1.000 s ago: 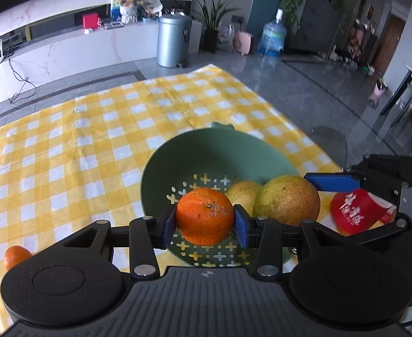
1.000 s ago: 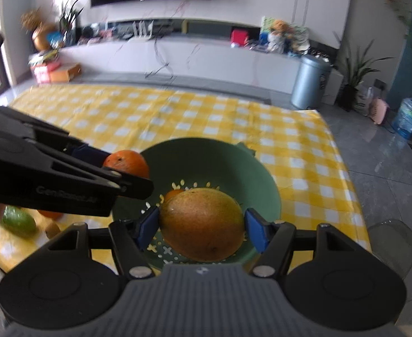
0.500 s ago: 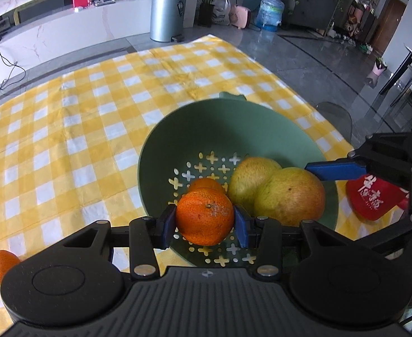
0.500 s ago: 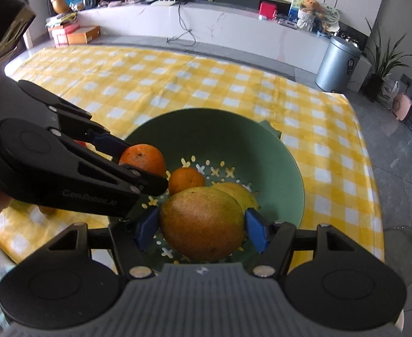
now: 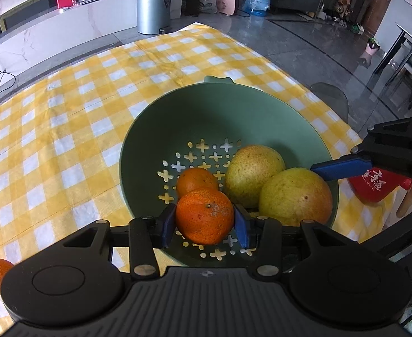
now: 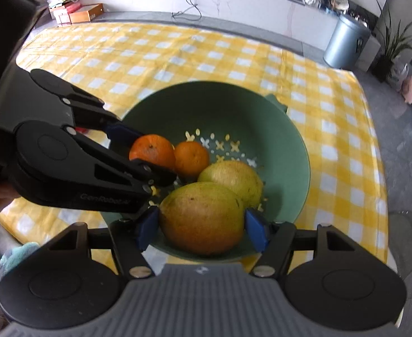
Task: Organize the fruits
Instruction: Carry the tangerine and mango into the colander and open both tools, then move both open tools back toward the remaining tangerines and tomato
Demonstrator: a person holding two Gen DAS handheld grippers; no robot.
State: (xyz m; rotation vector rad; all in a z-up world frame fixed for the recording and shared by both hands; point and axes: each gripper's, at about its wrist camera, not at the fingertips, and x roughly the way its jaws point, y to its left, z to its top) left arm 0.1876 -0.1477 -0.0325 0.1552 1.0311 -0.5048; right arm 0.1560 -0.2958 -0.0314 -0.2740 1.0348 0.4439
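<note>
Covering the table: yellow-and-white checked cloth [image 5: 65, 129]; grey tiled floor [image 5: 304, 45], silver bin [image 5: 154, 7] behind. Left tool [image 5: 205, 221] clamped on orange mandarin [image 5: 204, 216], right tool [image 6: 201, 224] on yellow-green mango [image 6: 201, 221], over green perforated bowl [image 5: 234, 112].

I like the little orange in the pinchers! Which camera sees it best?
The left wrist view: the held orange sits front and centre between the left gripper pads. In the right wrist view, a black finger partly covers it.
</note>
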